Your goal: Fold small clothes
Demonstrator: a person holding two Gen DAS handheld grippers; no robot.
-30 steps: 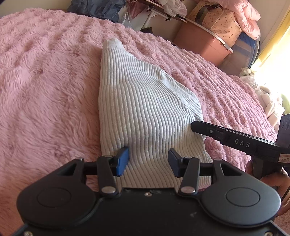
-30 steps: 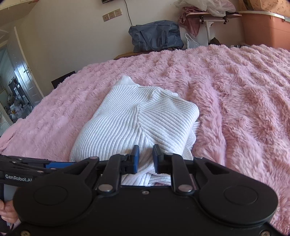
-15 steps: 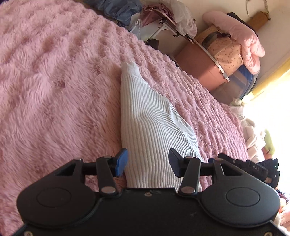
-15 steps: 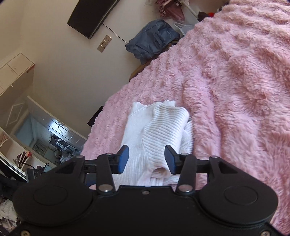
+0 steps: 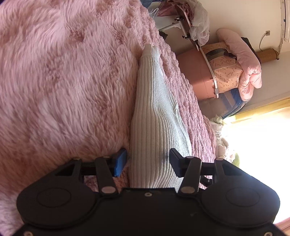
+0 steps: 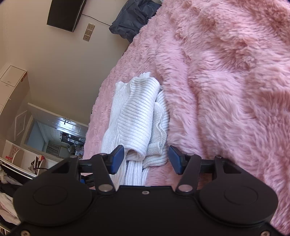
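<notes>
Home bedroom, lived-in. Bed covered by a fluffy pink blanket (image 6: 226,76) fills most of both views. Dark screen (image 6: 65,13) mounted on a cream wall, bank of wall sockets (image 6: 89,31) beneath it. Dark bag (image 6: 134,16) beyond the bed's far edge. White cabinet (image 6: 12,85) and an open doorway (image 6: 59,134) to another room. Opposite side: pink storage bin (image 5: 197,74), rolled pink quilt (image 5: 244,63) stacked on bundled bedding, bright window (image 5: 257,145).

One white ribbed sweater (image 5: 155,116) lay folded on one pink furry blanket (image 5: 63,81). Beyond the bed's far edge stood one dark bag (image 6: 132,18), one wall-mounted black screen (image 6: 65,14) and one pink storage bin (image 5: 195,72).
</notes>
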